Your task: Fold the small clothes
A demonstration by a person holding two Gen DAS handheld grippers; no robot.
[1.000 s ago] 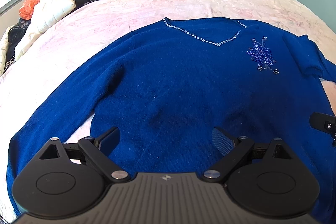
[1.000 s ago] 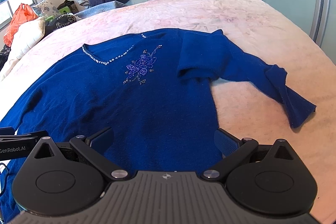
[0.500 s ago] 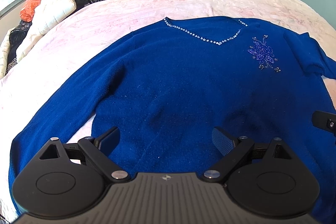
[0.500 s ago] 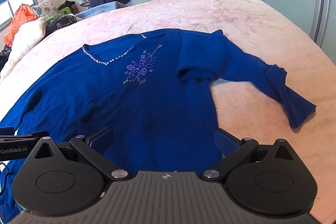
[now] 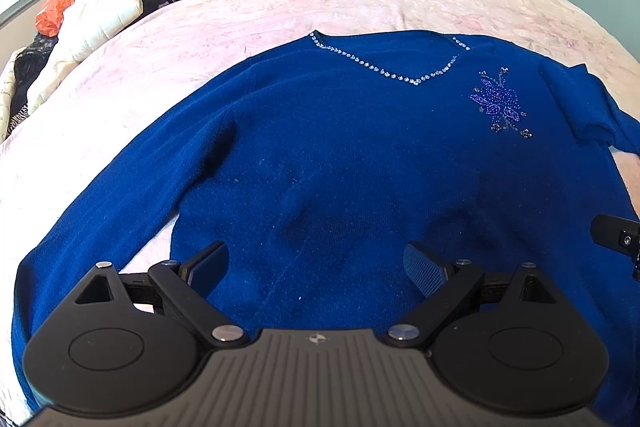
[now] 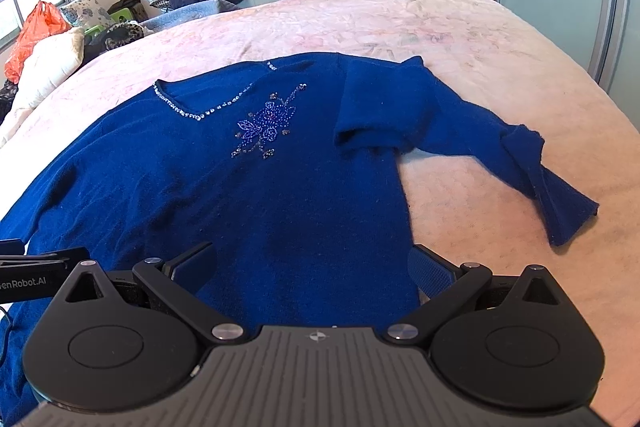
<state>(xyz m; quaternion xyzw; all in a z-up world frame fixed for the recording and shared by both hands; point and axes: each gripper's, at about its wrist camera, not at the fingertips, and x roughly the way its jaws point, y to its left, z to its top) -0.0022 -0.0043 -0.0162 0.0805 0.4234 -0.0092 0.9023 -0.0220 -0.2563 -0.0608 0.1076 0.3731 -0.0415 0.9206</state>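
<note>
A blue sweater [image 5: 340,163] lies flat, front up, across the centre of a pink bedspread [image 5: 280,11]. The left gripper [image 5: 316,267] and right gripper [image 6: 312,267], at lower frame, hover over its hem, fingers spread and empty. One sleeve [image 6: 520,155] trails toward the right edge.

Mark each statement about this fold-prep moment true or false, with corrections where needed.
1. The blue sweater lies spread face up on the bed. True.
2. The left claw grips the hem. False: its jaws stand open, holding nothing.
3. The right claw is open. True.
4. The beaded flower sits on a sleeve. False: it sits on the chest, beside the neckline.
5. The right sleeve lies flat and straight. False: it is creased and twisted near the cuff.
</note>
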